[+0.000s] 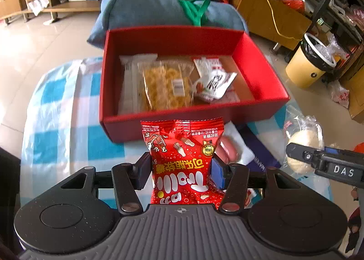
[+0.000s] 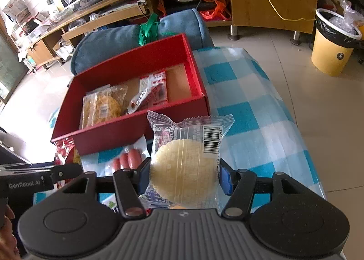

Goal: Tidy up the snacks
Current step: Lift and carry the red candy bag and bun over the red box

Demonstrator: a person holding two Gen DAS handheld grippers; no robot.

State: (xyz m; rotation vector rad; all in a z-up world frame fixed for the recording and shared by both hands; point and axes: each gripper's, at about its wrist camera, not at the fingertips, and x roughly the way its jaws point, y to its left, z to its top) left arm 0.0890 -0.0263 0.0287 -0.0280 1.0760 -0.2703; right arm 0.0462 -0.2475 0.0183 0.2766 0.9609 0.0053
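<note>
My left gripper (image 1: pixel 180 169) is shut on a red Trolli gummy packet (image 1: pixel 182 159), held upright just in front of the red box (image 1: pixel 159 116). My right gripper (image 2: pixel 184 175) is shut on a clear-wrapped pale round pastry (image 2: pixel 184 169), near the front right corner of the red box (image 2: pixel 113 132). The box holds a yellow snack bag (image 1: pixel 167 87), a white wrapped item (image 1: pixel 129 84) and red-and-white packets (image 1: pixel 216 80). A sausage pack (image 2: pixel 127 159) lies on the checked cloth in front of the box. The right gripper with the pastry (image 1: pixel 302 146) shows at the right edge of the left wrist view.
The box sits on a blue-and-white checked cloth (image 2: pixel 250 109) covering a small table. A blue cushion with a green strap (image 1: pixel 163 9) lies behind the box. A yellow waste bin (image 2: pixel 332 48) stands on the floor at right. Wooden shelves line the back.
</note>
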